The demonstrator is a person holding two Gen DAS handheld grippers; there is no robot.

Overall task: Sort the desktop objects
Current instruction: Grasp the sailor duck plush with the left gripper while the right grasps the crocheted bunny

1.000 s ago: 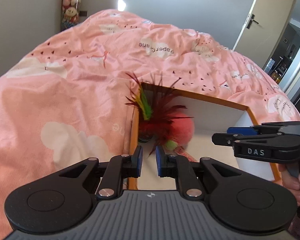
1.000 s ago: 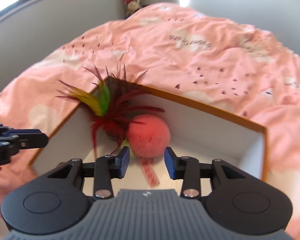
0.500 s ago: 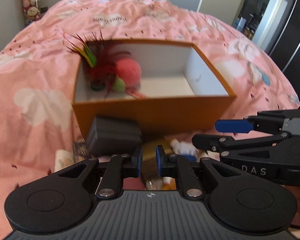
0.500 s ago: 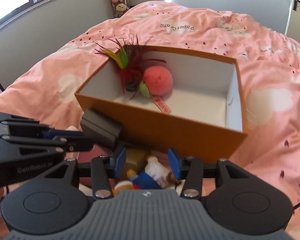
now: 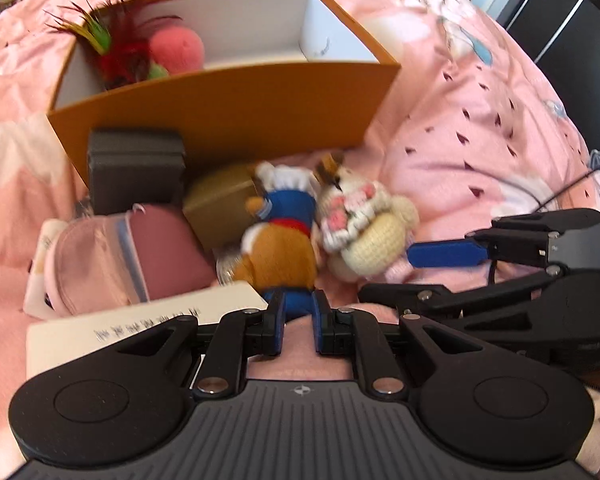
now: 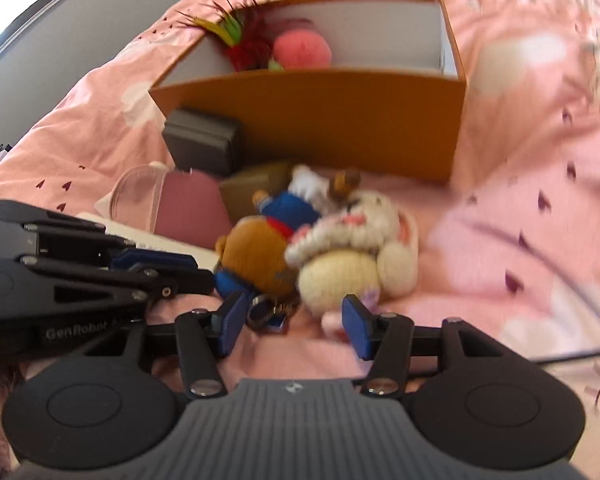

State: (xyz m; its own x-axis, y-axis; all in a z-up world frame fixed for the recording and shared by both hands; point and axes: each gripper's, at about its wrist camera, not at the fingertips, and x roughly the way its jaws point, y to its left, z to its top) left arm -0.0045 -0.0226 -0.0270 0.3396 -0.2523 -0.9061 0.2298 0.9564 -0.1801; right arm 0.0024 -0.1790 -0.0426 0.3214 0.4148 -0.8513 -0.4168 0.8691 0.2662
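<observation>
The things you are sorting lie in a heap on the pink bedspread (image 5: 480, 128), just in front of the near wall of the orange box (image 5: 228, 108). A knitted doll in a blue jacket (image 5: 284, 232) lies beside a cream knitted bunny (image 5: 364, 228), the two touching. Behind them sit a brown carton (image 5: 220, 204) and a black case (image 5: 134, 172), both against the box wall. To the left of the dolls are a pink pouch (image 5: 120, 256) and a white card with printed text (image 5: 140, 328).

Inside the box, at its far left corner, a feather toy (image 5: 116, 52) rests against a pink pompom (image 5: 176, 50).

Your left gripper (image 5: 298, 326) points down at the doll's lower end; its fingers stand nearly closed, and the blue fabric shows in the narrow gap, though you cannot tell whether the pads press on it. Your right gripper (image 6: 294, 324) hangs over the near end of the bunny (image 6: 352, 256), its jaws opening, with a metal key ring (image 6: 260, 312) and the bunny's lower edge between them, untouched by the pads.
</observation>
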